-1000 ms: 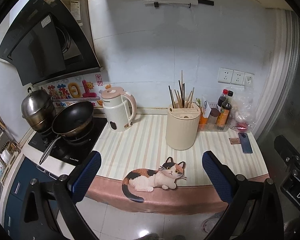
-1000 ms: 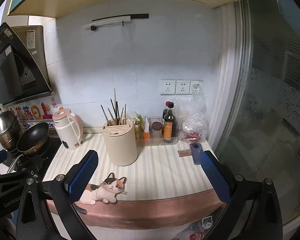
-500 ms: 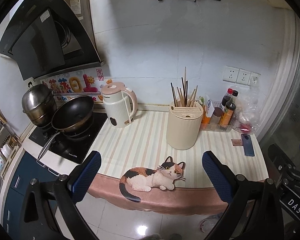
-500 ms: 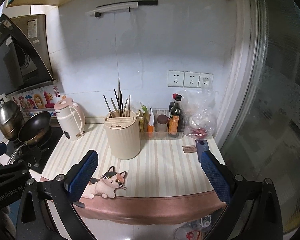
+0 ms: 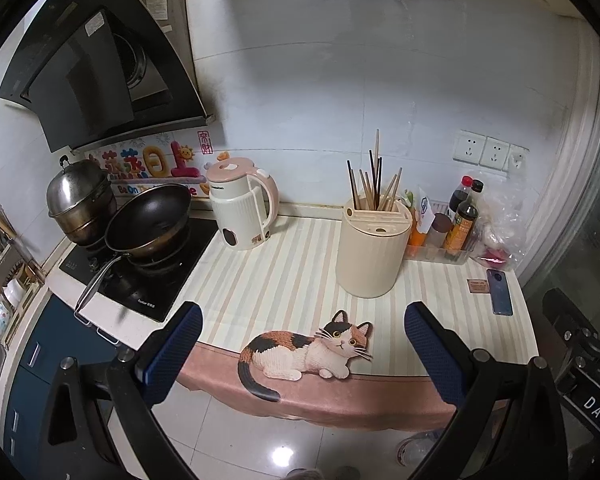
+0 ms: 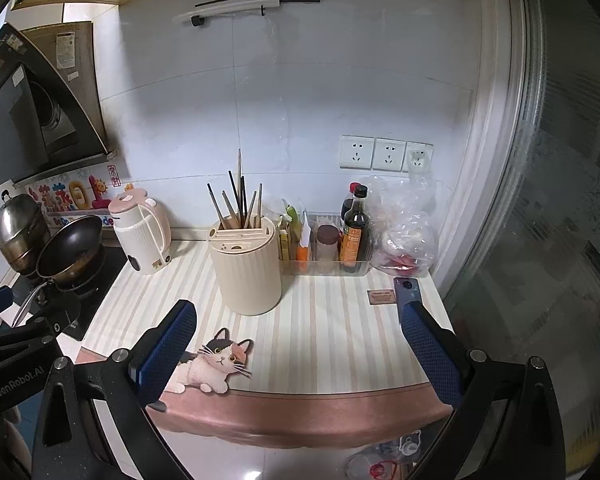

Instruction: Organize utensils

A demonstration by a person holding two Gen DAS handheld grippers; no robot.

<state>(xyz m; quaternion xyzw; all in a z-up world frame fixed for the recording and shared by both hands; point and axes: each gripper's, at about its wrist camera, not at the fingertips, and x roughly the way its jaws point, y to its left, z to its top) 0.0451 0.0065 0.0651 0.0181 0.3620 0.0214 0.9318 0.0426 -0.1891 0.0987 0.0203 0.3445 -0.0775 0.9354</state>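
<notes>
A cream cylindrical utensil holder (image 5: 370, 254) stands on the striped counter mat, with several chopsticks (image 5: 374, 184) upright in it. It also shows in the right wrist view (image 6: 249, 270) with its chopsticks (image 6: 238, 204). My left gripper (image 5: 302, 344) is open and empty, held in front of the counter's front edge. My right gripper (image 6: 296, 340) is open and empty, also in front of the counter edge. Both are well short of the holder.
A pink-lidded kettle (image 5: 242, 208) stands left of the holder, with a wok (image 5: 148, 218) and steel pot (image 5: 80, 196) on the hob. Sauce bottles (image 6: 354, 234), a plastic bag (image 6: 406, 232) and a phone (image 6: 407, 290) sit right. A cat-shaped mat (image 5: 306, 354) lies at the front edge.
Both grippers have tilted down and moved slightly nearer the counter, so the counter sits lower and larger in view. Both stay open and empty.
</notes>
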